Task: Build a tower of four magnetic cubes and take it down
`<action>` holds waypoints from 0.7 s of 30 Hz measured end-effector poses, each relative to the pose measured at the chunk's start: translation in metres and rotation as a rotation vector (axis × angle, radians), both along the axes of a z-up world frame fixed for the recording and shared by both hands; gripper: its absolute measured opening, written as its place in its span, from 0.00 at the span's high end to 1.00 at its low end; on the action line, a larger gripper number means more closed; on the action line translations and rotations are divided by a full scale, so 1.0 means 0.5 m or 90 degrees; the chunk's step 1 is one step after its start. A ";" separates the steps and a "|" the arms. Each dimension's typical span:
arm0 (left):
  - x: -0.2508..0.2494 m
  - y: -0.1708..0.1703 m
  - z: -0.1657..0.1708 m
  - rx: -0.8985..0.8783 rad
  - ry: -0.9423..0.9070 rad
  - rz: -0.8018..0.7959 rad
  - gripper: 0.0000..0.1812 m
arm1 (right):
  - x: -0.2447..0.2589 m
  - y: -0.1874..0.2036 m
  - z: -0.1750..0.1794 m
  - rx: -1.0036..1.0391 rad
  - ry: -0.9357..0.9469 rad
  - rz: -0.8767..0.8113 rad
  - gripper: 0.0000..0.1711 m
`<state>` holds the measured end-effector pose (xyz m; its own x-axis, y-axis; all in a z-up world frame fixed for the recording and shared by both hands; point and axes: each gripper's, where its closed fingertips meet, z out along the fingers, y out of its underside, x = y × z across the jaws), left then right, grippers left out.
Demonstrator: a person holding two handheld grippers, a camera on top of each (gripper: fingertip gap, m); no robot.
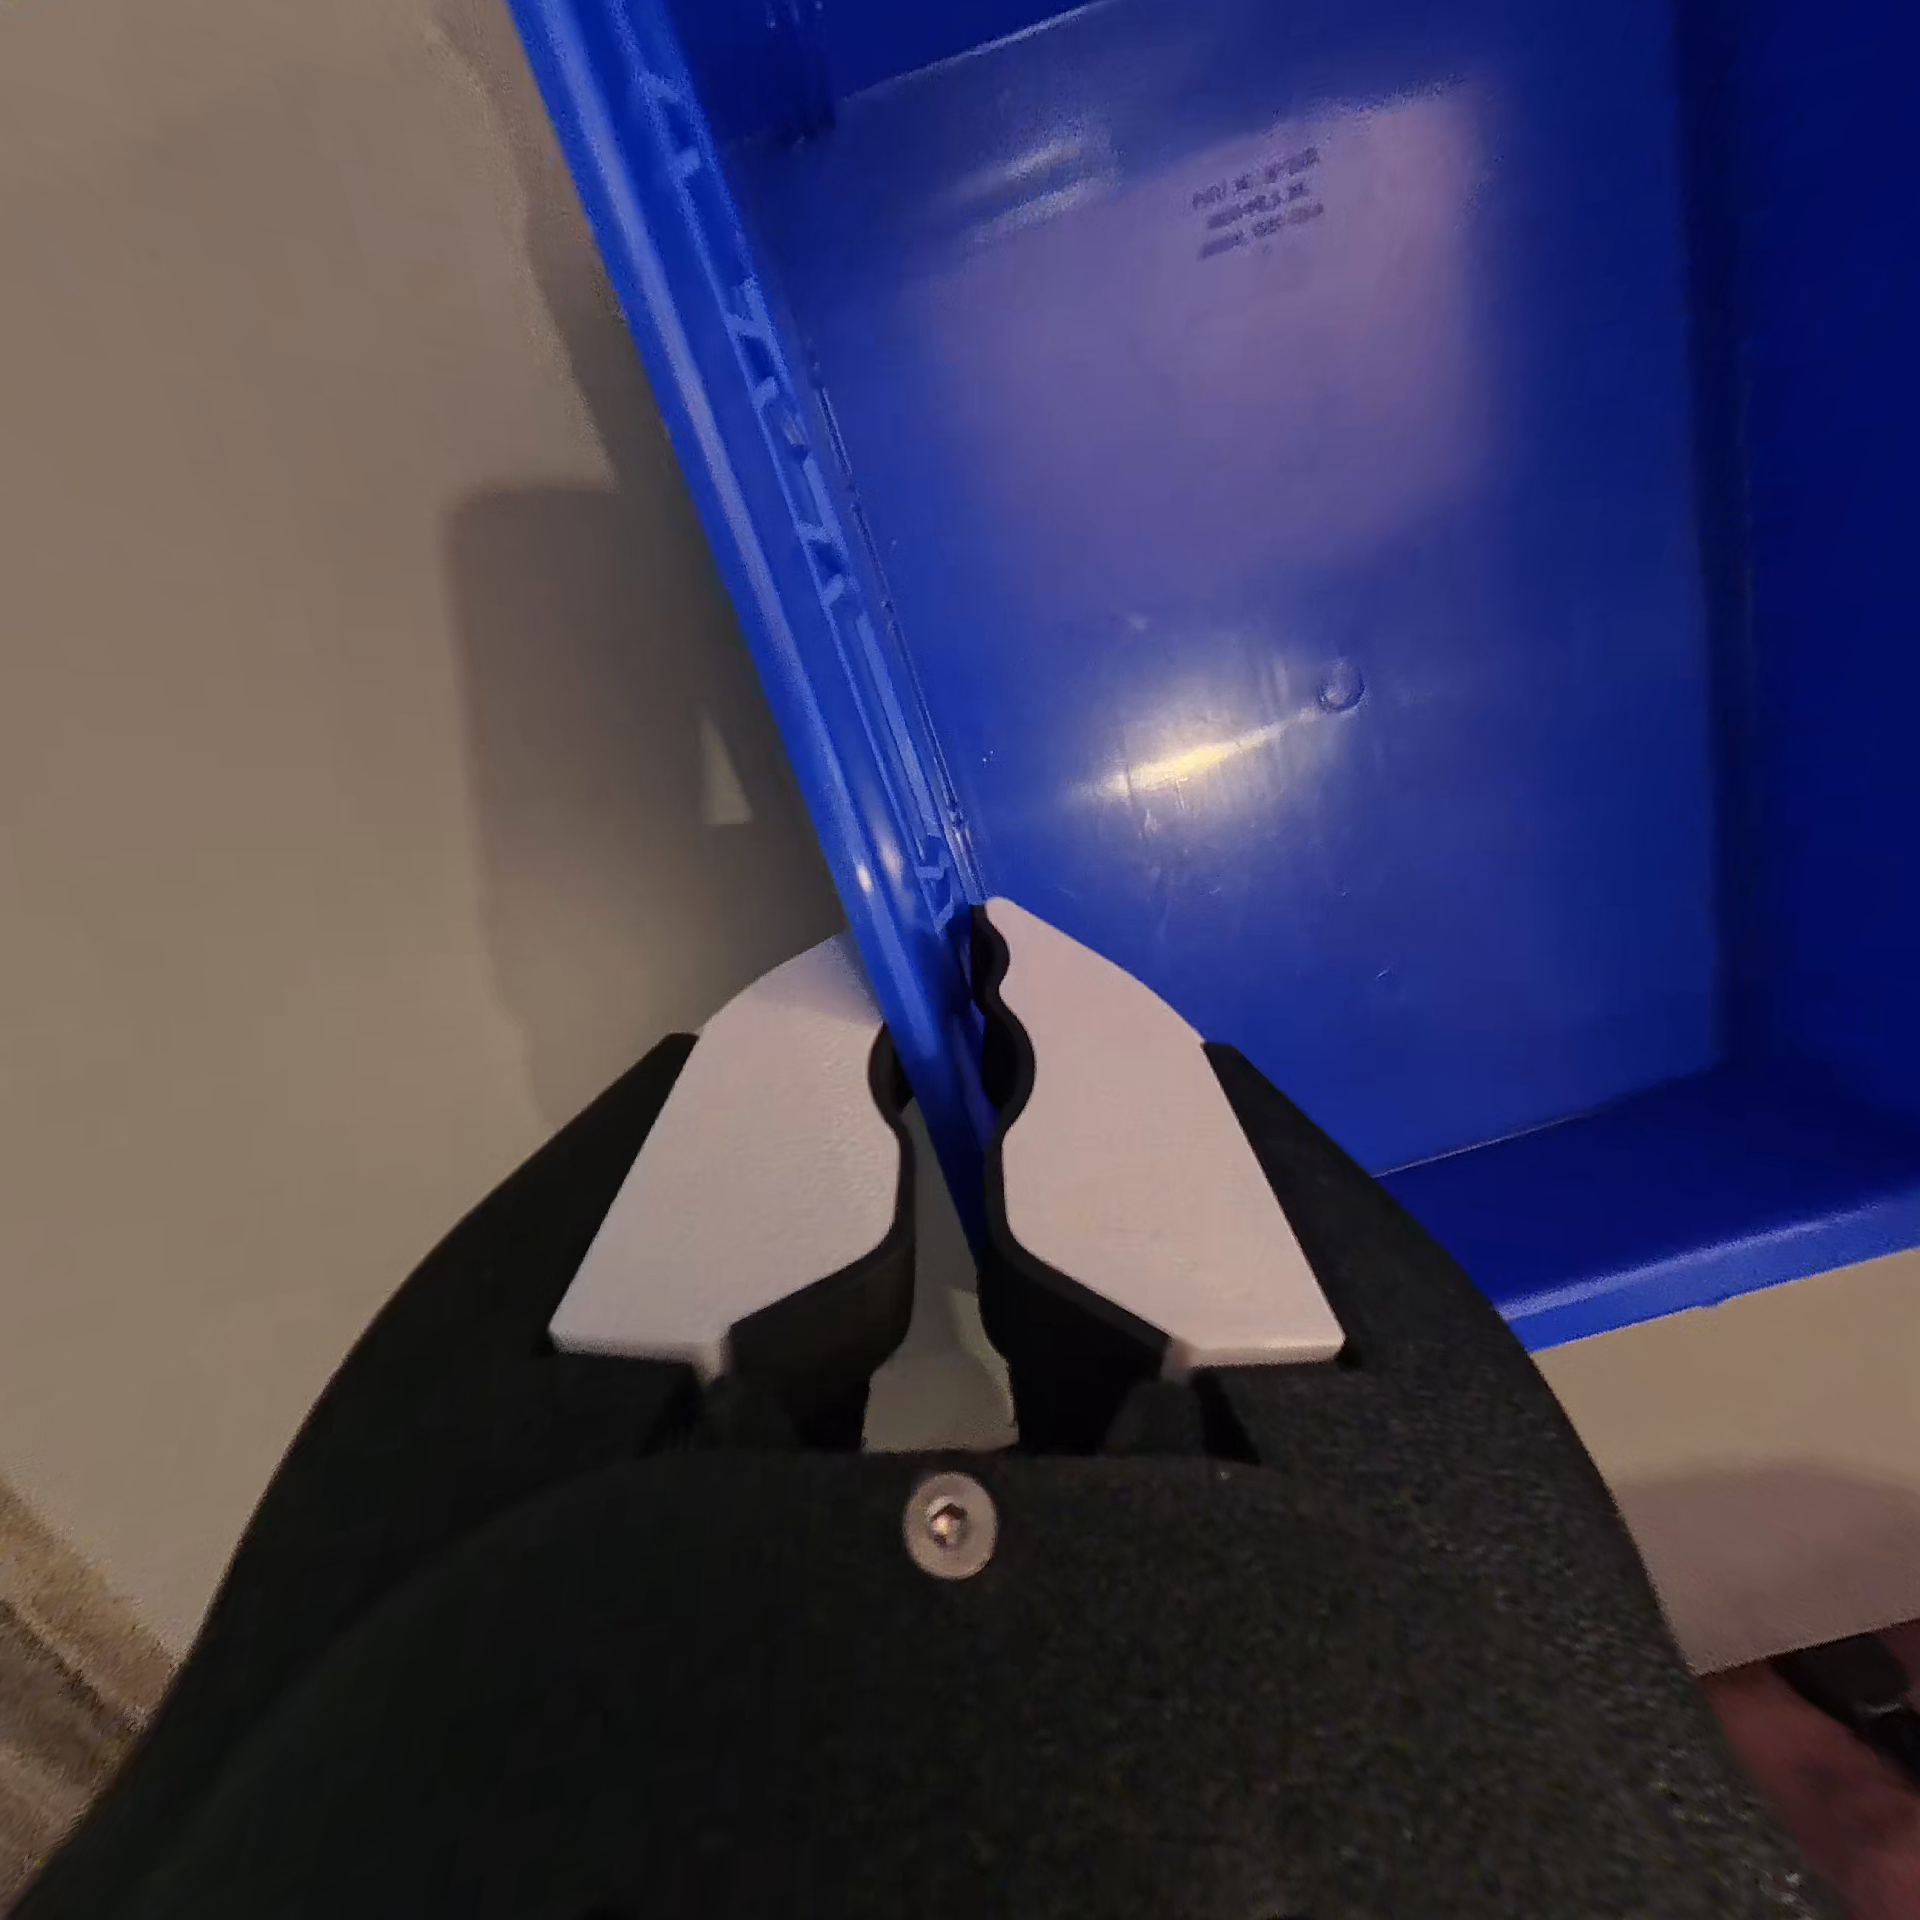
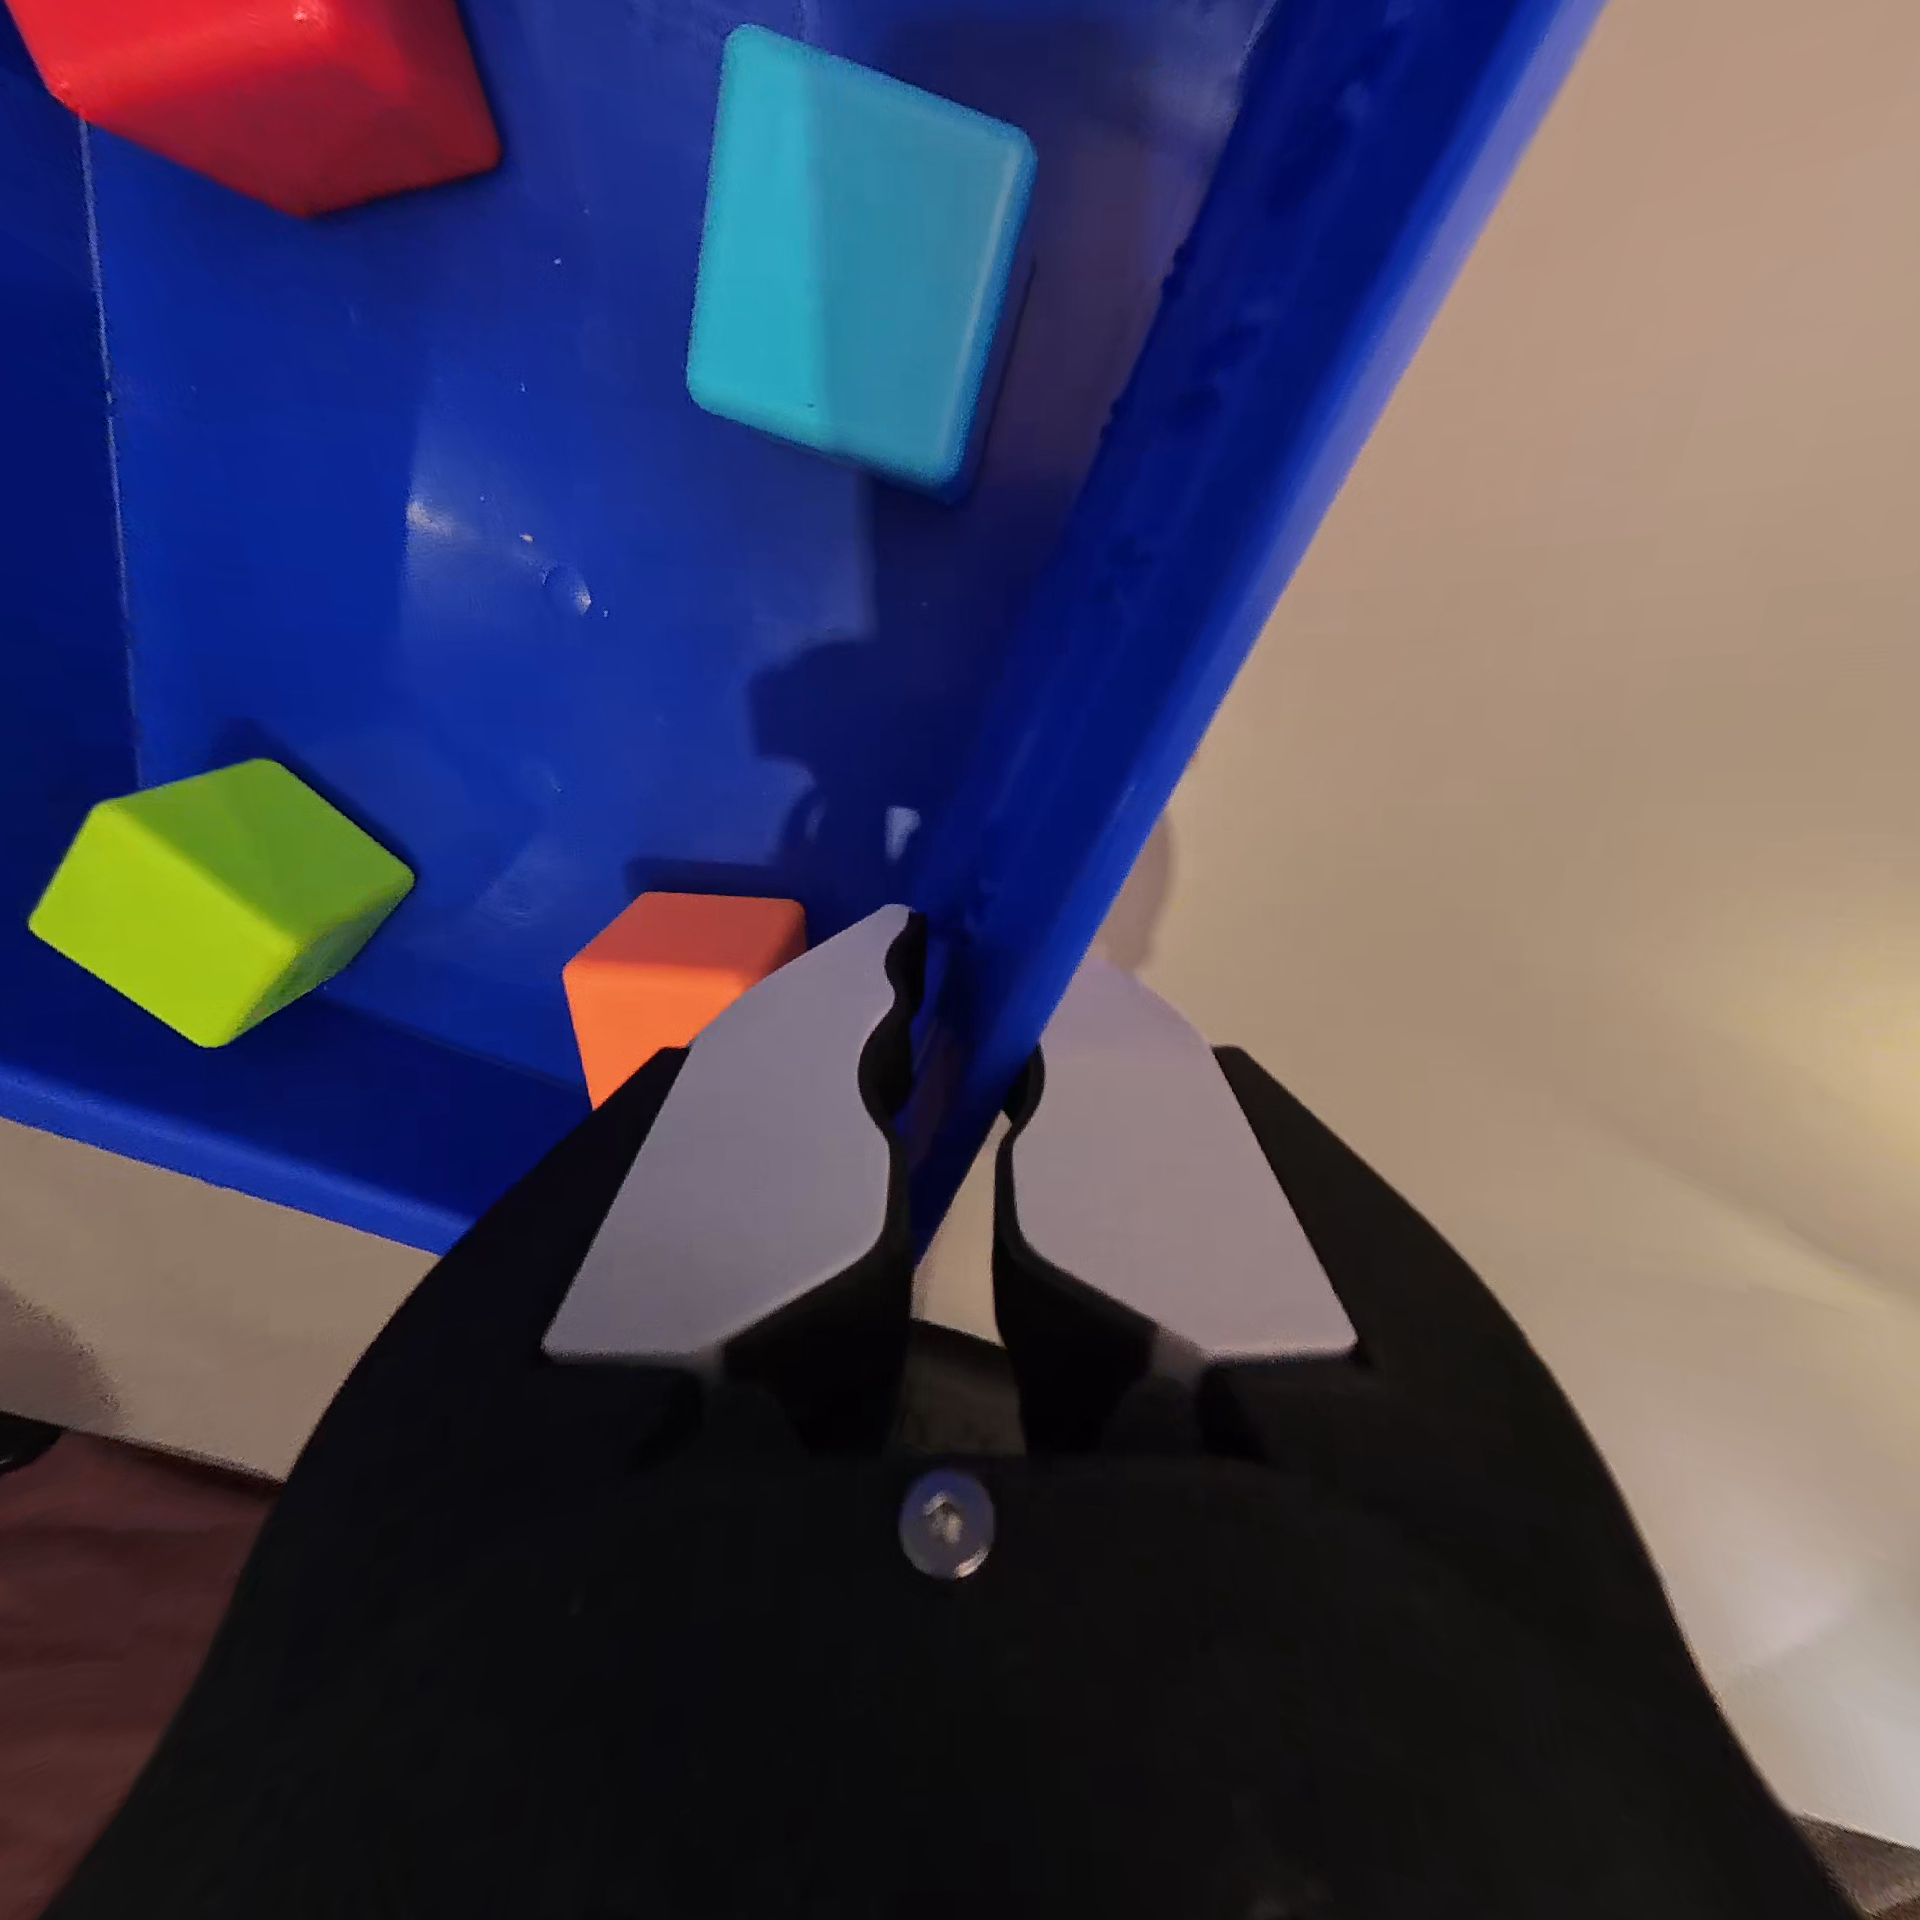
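Cubes sit loose on the floor of the blue bin (image 2: 623, 540), none stacked yet. Going left to right in your right wrist view: a red cube (image 2: 270, 94) cut off at the upper left corner, a green cube (image 2: 218, 899) at the left edge, an orange cube (image 2: 675, 971) low in the middle and half hidden behind your tongs, and a teal cube (image 2: 857, 260) in the upper middle.

Your left tongs (image 1: 951, 1049) are clamped on the bin's left wall; your right tongs (image 2: 961, 1023) are pinched on its right wall.

The cubes look rigid, smooth and light, so grip them on two flat opposite faces. Expect magnets to tug neighbours together.

In your left wrist view the bin floor shows bare. Whether the bin rests on the pale bench (image 1: 260, 520) or is lifted is hard to make out.
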<state>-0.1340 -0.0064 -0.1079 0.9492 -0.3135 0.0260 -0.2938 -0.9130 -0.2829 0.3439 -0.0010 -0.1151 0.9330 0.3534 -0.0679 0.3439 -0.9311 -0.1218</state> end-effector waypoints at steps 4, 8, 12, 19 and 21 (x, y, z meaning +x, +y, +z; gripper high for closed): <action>0.026 0.001 0.000 0.003 0.010 -0.009 0.96 | -0.087 0.004 0.001 0.017 0.029 0.055 0.92; 0.034 -0.010 -0.001 -0.007 0.028 -0.008 0.95 | -0.104 0.039 -0.012 0.061 0.010 0.061 0.87; 0.054 -0.019 -0.003 -0.013 0.053 -0.027 0.93 | -0.098 0.068 -0.018 0.090 0.015 0.043 0.86; 0.119 -0.011 -0.004 0.020 0.051 -0.075 0.87 | -0.033 0.073 -0.027 0.068 0.009 -0.035 0.87; 0.141 -0.012 -0.002 0.018 0.012 -0.091 0.80 | -0.025 0.069 -0.029 0.049 0.021 -0.058 0.88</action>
